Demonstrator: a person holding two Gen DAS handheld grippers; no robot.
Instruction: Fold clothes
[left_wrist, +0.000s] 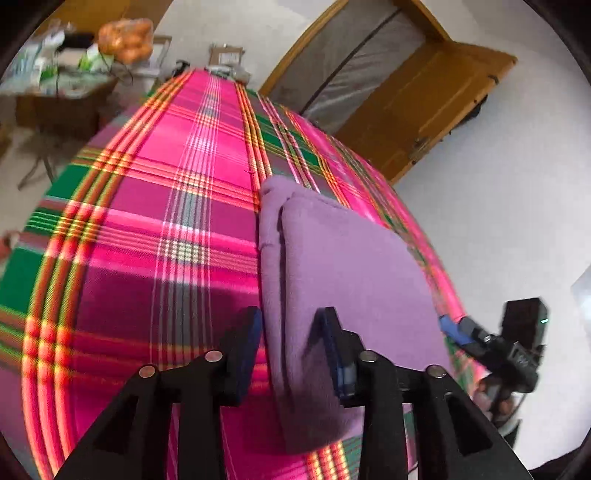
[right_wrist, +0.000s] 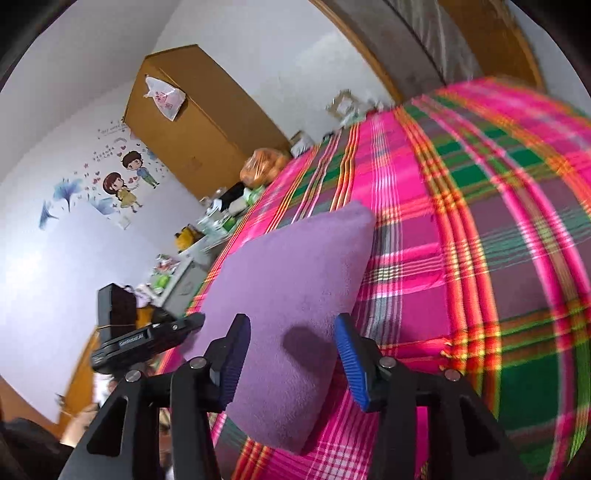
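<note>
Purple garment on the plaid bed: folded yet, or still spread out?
Folded. The purple garment lies as a compact rectangle on the plaid sheet, with stacked layers showing along its left edge in the left wrist view.

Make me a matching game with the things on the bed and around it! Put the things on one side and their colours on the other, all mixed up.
Things:
1. folded garment
2. bedsheet
3. wardrobe
4. pads of the right gripper

Colours:
A. brown wood
B. blue
C. plain purple
D. pink and green checks

Pairs: 1-C, 2-D, 3-A, 4-B
</note>
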